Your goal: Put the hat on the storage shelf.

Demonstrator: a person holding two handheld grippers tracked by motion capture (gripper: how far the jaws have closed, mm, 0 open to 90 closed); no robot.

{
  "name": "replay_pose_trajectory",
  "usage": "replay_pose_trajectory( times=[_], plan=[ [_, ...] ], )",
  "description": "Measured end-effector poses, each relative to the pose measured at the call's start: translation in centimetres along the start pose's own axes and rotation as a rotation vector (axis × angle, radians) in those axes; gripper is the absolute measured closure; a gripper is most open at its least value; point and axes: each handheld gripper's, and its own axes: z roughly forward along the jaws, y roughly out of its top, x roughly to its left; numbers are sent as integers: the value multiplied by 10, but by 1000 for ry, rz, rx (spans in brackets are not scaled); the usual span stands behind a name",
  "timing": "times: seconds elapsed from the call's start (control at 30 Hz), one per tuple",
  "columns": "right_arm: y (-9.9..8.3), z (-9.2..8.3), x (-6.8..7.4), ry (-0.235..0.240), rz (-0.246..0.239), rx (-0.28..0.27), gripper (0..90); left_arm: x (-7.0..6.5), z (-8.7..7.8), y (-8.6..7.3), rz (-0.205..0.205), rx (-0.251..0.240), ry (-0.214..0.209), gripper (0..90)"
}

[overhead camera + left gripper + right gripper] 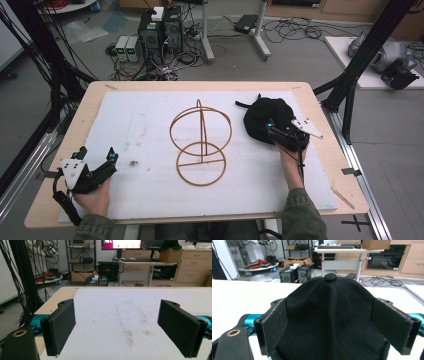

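My right tool is spread wide w/ jaws either side of the black cap, not clamped yet; cap sits on the bench's white mat, right of the wooden hoop stand. Left tool released, over bare mat.

This is a robotics or engineering lab. At the top of the high view, two computer towers stand on the bare grey floor amid tangled cables, and black metal frame struts rise at the right edge. The wooden desk carries a white foam sheet. In the upper part of the left gripper view stand a lit monitor, equipment shelves, cardboard boxes and wooden drawer cabinets.
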Motion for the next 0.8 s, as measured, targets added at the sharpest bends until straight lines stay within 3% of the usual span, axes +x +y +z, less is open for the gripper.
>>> replay_pose_trajectory(
  times=[0.4, 0.57, 0.8],
  plan=[
    [4, 13, 3, 14, 3, 32, 140, 7, 0, 1, -8, -4, 12, 152],
    [8, 24, 7, 16, 40, 40, 139, 9, 2, 2, -28, -12, 15, 151],
    [2, 35, 10, -12, 11, 84, 140, 8, 3, 1, -23, -7, 8, 151]
  ],
)
